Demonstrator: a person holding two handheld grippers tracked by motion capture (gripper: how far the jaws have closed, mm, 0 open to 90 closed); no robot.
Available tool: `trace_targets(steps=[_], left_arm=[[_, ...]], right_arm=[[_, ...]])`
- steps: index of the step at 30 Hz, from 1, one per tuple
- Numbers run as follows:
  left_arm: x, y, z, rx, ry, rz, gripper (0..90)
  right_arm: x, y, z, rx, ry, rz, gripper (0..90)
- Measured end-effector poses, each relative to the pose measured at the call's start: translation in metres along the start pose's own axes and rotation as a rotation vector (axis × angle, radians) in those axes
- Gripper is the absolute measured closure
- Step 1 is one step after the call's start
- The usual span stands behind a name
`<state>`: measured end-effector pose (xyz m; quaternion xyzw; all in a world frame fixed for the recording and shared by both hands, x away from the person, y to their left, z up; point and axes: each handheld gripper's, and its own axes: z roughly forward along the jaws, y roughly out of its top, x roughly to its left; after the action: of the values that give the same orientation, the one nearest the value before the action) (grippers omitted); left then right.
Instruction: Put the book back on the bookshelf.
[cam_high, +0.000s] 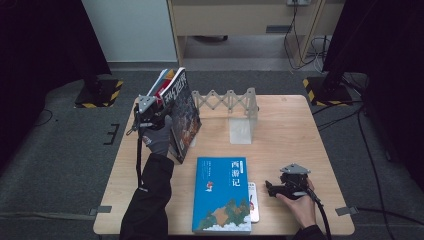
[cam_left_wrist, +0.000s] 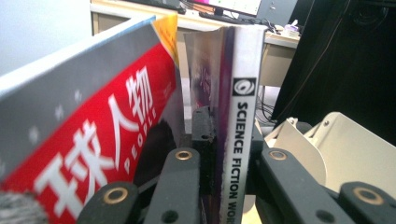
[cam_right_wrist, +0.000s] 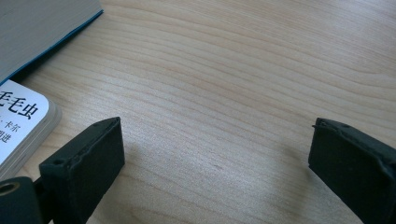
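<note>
While the left gripper (cam_left_wrist: 224, 154) stood clamped on the white spine of the upright science-fiction magazine (cam_left_wrist: 240, 140) beside the white accordion rack (cam_high: 227, 102), shelving seemed underway, the wide-open right gripper (cam_right_wrist: 215, 154) idle on the wooden table (cam_right_wrist: 233, 70); next, seat and release.

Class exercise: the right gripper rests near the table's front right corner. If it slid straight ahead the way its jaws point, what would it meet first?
Probably the small white book lying beside the blue paperback: in the high view the open right gripper points left, straight at it. Bare wooden table lies between.
</note>
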<state>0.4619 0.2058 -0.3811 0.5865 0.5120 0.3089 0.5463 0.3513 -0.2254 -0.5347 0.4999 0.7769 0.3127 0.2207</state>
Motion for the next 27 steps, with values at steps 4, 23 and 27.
trace_targets(steps=[4,23,27], left_arm=[[0.000,-0.002,-0.006,0.011,0.004,0.013,81.6],[0.009,-0.016,-0.024,0.067,0.061,0.044,80.0],[0.009,-0.017,-0.025,0.076,0.064,0.049,79.6]], right_arm=[[0.000,0.000,0.000,0.004,0.001,0.000,4.1],[0.001,0.000,0.000,0.009,0.002,-0.004,4.3],[0.001,0.000,0.000,0.009,0.003,-0.005,4.3]])
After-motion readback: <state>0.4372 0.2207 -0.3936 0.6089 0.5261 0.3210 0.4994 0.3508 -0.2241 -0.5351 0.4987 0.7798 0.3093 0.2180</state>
